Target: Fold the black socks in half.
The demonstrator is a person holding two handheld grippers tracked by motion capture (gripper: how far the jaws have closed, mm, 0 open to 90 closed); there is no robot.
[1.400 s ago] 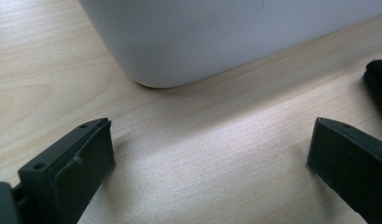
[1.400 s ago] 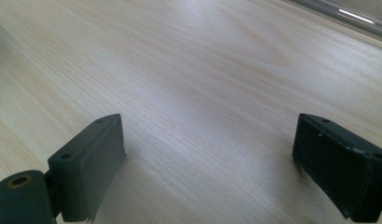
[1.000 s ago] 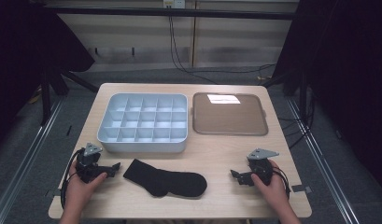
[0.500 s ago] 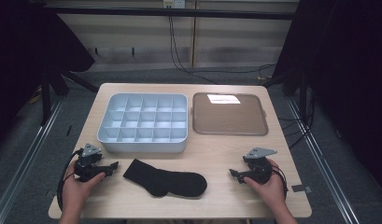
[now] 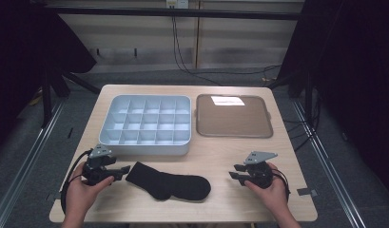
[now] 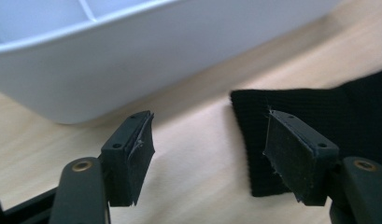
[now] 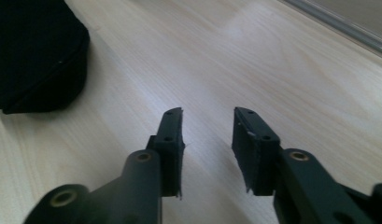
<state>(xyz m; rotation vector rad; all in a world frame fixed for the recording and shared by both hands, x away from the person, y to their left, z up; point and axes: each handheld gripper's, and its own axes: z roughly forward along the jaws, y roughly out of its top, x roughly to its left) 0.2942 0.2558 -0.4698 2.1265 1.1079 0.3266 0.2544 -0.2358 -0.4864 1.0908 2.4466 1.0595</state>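
while i hold both at the table's near edge:
my left gripper [image 5: 121,169]: jaws spread, at sock's cuff
my right gripper [image 5: 236,172]: jaws apart, clear of sock
sock [image 5: 169,183]: flat, before the divided tray [image 5: 145,145]

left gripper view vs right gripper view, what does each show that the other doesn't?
Left gripper view alone: the wall of the white divider bin, and the sock's ribbed cuff edge right at the open left tongs, one pad in front of the cuff. Right gripper view alone: the sock's rounded toe end at upper left, apart from the open right tongs, and a tray rim at upper right. Both: the black sock and the wooden table.
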